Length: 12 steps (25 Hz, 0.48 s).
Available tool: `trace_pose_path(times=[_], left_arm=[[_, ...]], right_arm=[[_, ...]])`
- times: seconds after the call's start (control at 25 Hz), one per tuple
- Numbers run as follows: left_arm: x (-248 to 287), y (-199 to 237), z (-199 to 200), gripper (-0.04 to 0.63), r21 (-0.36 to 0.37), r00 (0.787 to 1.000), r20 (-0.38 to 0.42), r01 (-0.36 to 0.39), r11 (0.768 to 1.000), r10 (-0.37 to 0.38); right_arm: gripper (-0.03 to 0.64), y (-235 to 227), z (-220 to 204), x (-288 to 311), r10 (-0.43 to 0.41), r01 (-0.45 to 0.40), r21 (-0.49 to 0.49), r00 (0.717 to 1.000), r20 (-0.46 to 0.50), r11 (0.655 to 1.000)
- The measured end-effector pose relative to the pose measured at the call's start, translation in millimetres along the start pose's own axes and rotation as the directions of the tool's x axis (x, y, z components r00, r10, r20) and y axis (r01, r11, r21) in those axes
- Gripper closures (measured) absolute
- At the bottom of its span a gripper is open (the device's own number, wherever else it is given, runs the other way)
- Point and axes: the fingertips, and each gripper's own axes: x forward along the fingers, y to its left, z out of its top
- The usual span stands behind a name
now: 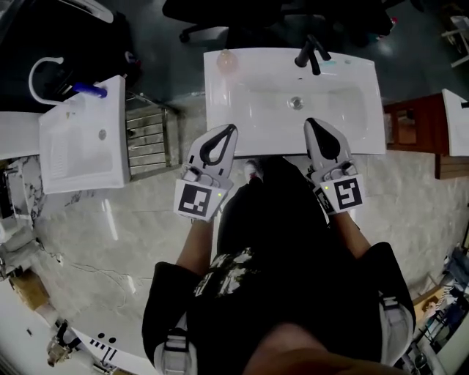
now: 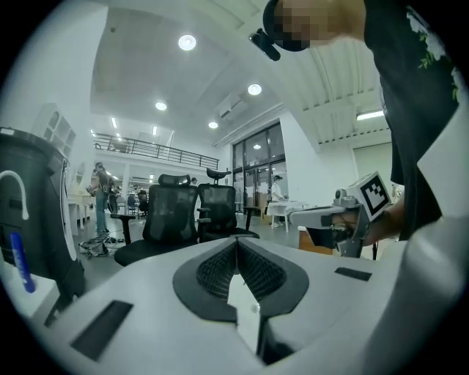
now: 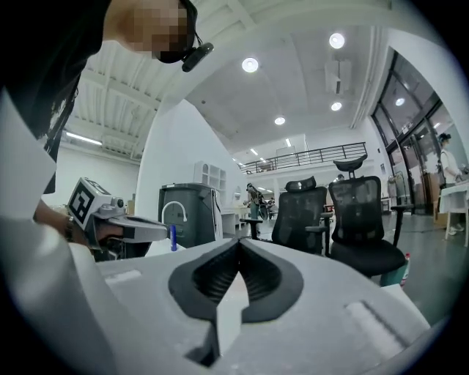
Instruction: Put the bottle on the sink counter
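Note:
A small pinkish bottle stands on the far left corner of the white sink counter, left of the black faucet. Both grippers hover over the counter's near edge, pointing away from me. My left gripper has its jaws closed tip to tip with nothing between them, as the left gripper view also shows. My right gripper is likewise shut and empty in the right gripper view. The bottle is well ahead of the left gripper and apart from it.
A second white basin sits to the left, with a dark bin and white hose behind it. A metal rack stands between the two basins. Black office chairs are beyond the counter, and a wooden cabinet is at the right.

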Motion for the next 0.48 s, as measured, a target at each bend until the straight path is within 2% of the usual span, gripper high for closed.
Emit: trace_pose_path(times=[0.2, 0.48], left_arm=[[-2.2, -23.4, 13.2, 0.577, -0.002, 0.998, 0.046, -0.041, 0.999, 0.041], [25.4, -57.7, 22.9, 0.577, -0.016, 0.995, 0.041, -0.092, 0.996, 0.092]], right_arm=[[0.623, -6.0, 13.9, -15.7, 0.029, -0.027, -0.031, 0.999, 0.035, 0.999], [0.622, -51.3, 26.0, -39.8, 0.043, -0.039, -0.077, 0.998, 0.051, 0.996]])
